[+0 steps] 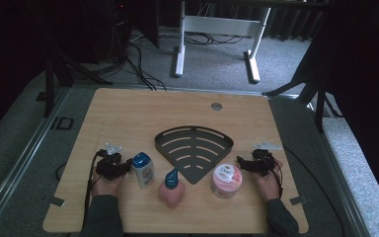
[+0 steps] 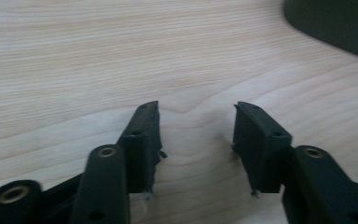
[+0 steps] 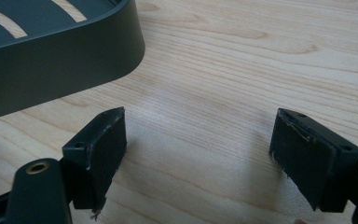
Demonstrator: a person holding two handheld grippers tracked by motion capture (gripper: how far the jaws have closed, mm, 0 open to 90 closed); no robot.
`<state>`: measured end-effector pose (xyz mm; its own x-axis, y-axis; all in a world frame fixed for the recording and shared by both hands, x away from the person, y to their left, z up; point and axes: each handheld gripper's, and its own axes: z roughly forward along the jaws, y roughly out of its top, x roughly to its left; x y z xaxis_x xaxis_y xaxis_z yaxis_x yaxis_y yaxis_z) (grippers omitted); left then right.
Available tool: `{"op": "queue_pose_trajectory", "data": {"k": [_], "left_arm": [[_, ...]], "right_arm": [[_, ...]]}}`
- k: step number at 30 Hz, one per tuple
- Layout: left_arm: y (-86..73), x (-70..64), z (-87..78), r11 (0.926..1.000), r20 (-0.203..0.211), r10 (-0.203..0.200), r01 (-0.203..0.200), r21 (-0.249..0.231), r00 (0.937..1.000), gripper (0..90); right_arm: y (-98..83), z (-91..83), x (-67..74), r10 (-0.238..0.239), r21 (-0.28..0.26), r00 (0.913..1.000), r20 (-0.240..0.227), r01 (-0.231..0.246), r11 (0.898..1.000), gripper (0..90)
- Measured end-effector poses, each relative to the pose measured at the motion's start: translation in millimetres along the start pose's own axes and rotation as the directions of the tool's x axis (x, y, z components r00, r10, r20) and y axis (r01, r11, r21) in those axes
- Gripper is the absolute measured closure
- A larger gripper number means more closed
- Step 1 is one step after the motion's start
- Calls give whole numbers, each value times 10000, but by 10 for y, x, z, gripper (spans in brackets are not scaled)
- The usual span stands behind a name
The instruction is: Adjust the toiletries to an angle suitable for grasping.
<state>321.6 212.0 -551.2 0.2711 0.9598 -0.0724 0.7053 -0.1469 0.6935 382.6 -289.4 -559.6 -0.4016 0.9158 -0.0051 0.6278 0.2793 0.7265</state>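
So, from up high, you had both grippers resting on the wooden table [image 1: 128, 113]. Your left gripper [image 1: 124, 165] sat just beside a white bottle [image 1: 143, 170] with a blue cap. Your right gripper [image 1: 241, 164] sat just beside a pink tub [image 1: 226, 181] with a white lid. Between the bottle and the tub stood a pink bottle [image 1: 170, 190] with a blue top. A dark rack [image 1: 194, 150] shaped like a fan lay flat behind these three things, in the middle of the table.

Next, in the left gripper view, your left gripper [image 2: 196, 140] had its jaws partly apart. Bare wood showed between them, and they held nothing. A dark edge of the rack [image 2: 335, 23] showed in the top corner.

Last, in the right gripper view, your right gripper [image 3: 198, 156] had its jaws wide apart. They held nothing, with bare wood between them. The rack [image 3: 60, 60] lay near the jaw on the left of that view, not touching it.
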Motion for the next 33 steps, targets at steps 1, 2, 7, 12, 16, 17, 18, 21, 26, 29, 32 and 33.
{"op": "queue_pose_trajectory", "data": {"k": [1, 2, 7, 12, 16, 17, 18, 21, 26, 29, 32, 33], "left_arm": [[5, -17, -22, 10000, 109, 57, -57, 1, 9999, 590], [6, -32, -44, 9999, 249, 134, -133, -43, 9996, 626], [-24, -85, -130, 9985, 383, 518, -524, 163, 9979, 882], [-77, -103, -218, 9976, 329, 633, -641, 244, 9975, 900], [-132, -145, -305, 9965, 421, 809, -817, 160, 9958, 900], [-146, -162, -328, 9959, 474, 895, -901, 95, 9949, 900], [-160, -183, -351, 9950, 531, 992, -997, 67, 9937, 900], [-211, -258, -406, 9909, 654, 1346, -1349, -5, 9887, 900], [-293, -323, -442, 9876, 759, 1570, -1572, -33, 9847, 900], [-330, -331, -480, 9890, 902, 1480, -1480, -61, 9849, 900], [-372, -363, -538, 9881, 992, 1539, -1533, -142, 9831, 900], [-391, -381, -554, 9878, 1051, 1555, -1548, -145, 9822, 900]], "right_arm": [[0, 0, 0, -3, 0, 10000, 0, 3, 10000, 183], [0, 0, 0, -1, -1, 10000, -3, 1, 10000, 183], [0, 0, 0, -3, 3, 10000, -4, 3, 10000, 183], [0, 0, 0, -6, 2, 10000, -6, 6, 10000, 183], [0, 0, 1, -7, 1, 10000, -11, 7, 10000, 183], [0, 0, 1, -9, 0, 10000, -11, 9, 10000, 183], [0, 0, 1, -11, 1, 10000, -13, 11, 10000, 183], [0, 0, 1, -15, -1, 10000, -14, 15, 10000, 183], [0, 0, 1, -16, -1, 10000, -19, 16, 10000, 183], [0, 0, 1, -21, -2, 10000, -21, 21, 10000, 183], [0, 0, 1, -20, -1, 10000, -23, 20, 10000, 183], [0, 0, 1, -21, -2, 10000, -20, 21, 10000, 183]]}}
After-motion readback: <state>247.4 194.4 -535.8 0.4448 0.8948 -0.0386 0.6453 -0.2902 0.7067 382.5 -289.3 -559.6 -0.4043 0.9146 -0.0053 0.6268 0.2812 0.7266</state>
